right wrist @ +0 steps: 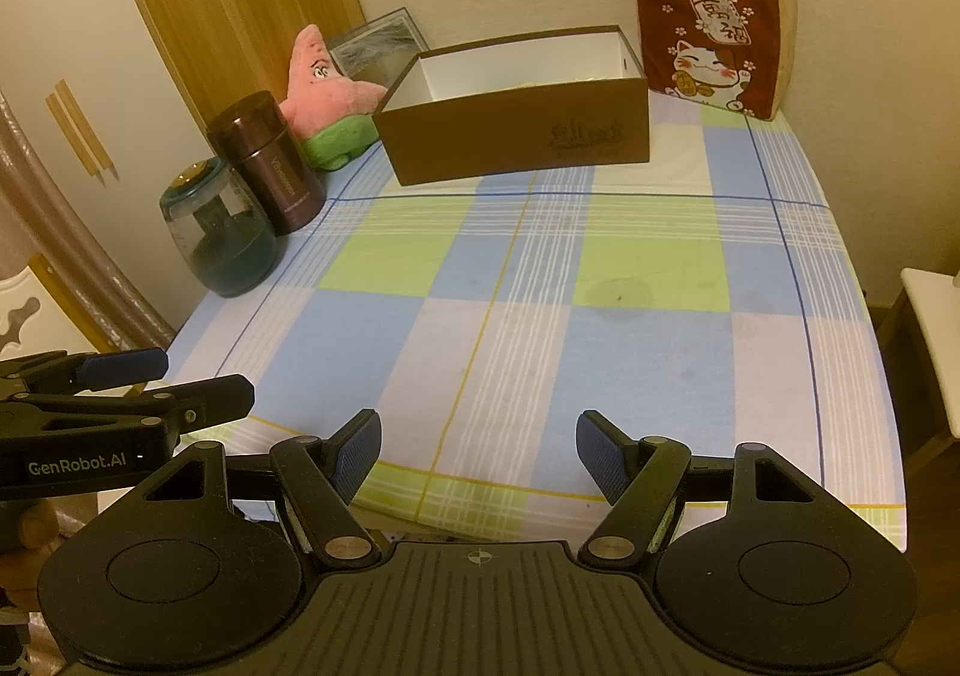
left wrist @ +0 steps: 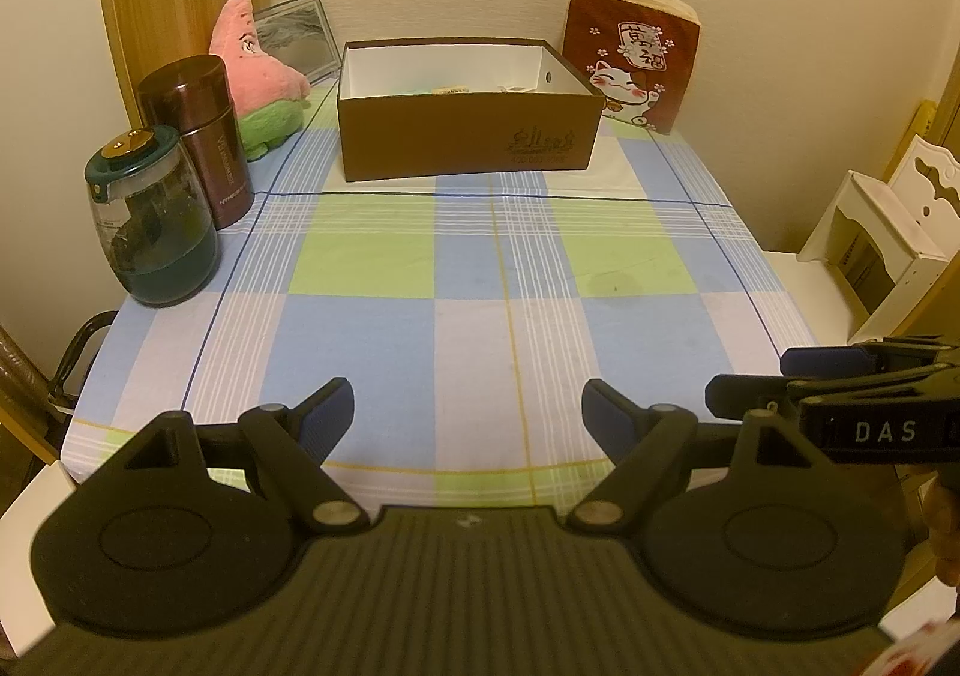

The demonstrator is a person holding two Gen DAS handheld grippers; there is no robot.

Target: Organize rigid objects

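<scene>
Both grippers hung over the near edge of the tabletop, side by side and pitched down toward the cloth. The left gripper had its jaws apart with nothing between them, and the right gripper likewise stood open and empty; that reads as a rest pose with no grasp under way. The box, at twelve o'clock against the wall, sat open-topped with its brown front facing the grippers, presumably so things could be dropped in from above. A few small items lay in it, too hidden by the front wall to name. The rigid things that the task might still concern stood at ten o'clock along the left edge: a jar with a green lid and, touching or just behind it, a dark flask, both upright. No loose object lay on the middle of the cloth, so the sorting looked largely done, unless those two counted. Behind the flask, at eleven o'clock, a pink plush leaned against a picture frame, and at one o'clock a cat cushion stood propped on the wall just beside the box's right corner. Nothing blocked a straight reach to the box; the jar would have stood in front of the flask for the left gripper.
</scene>
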